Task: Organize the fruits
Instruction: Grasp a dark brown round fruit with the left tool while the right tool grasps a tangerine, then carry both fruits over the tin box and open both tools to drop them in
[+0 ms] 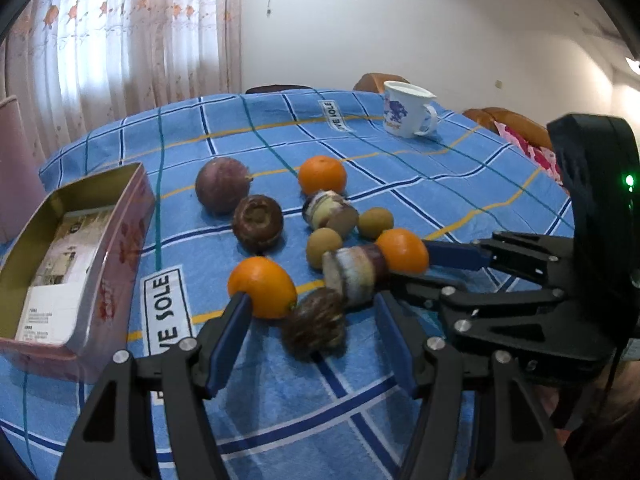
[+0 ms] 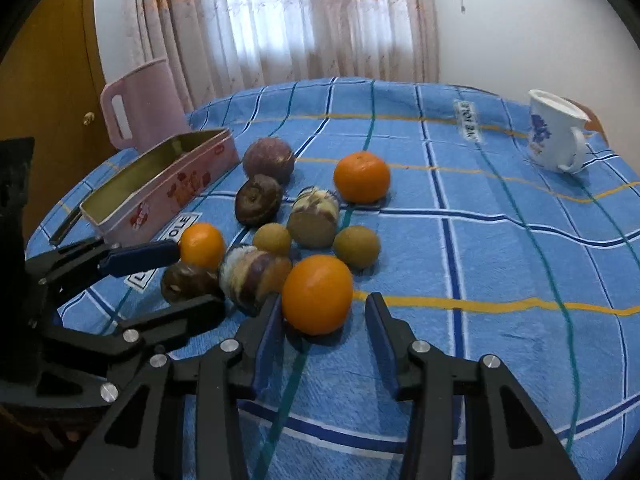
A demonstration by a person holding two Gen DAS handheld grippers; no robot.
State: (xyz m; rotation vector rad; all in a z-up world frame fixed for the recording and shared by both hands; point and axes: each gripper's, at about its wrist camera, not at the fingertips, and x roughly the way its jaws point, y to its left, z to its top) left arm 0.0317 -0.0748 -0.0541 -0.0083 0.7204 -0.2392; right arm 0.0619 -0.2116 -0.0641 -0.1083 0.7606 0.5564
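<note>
Three oranges, all still on the table (image 2: 500,240), none in the tin (image 1: 68,240) yet. Fruit sits in one loose cluster mid-table; tin lies open beside it toward the curtain-side edge, so it's my guess for the drop spot.

Left gripper (image 1: 312,320): fingers spread wide, holding nothing. One finger (image 1: 230,332) touches or nearly touches the near orange (image 1: 262,286); a brown fruit (image 1: 316,322) lies between the fingers. Can't tell which of the two I'm lined up on.

Right gripper (image 2: 324,316): fingers also apart, straddling the big orange (image 2: 318,294). Left-side finger (image 2: 266,332) looks in contact, other one clear of it. No grip yet, orange rests on the cloth.

Both came in low and level with the table, likely so the fingers can close round the widest part of the round fruit.

Risk: cluster is tight, closing may nudge the banded fruit (image 2: 256,276) and the longans (image 2: 356,246) nearby.

Third orange (image 2: 362,176) sits on the far side of the cluster. Mug (image 2: 556,136) well apart near the far edge, irrelevant.
</note>
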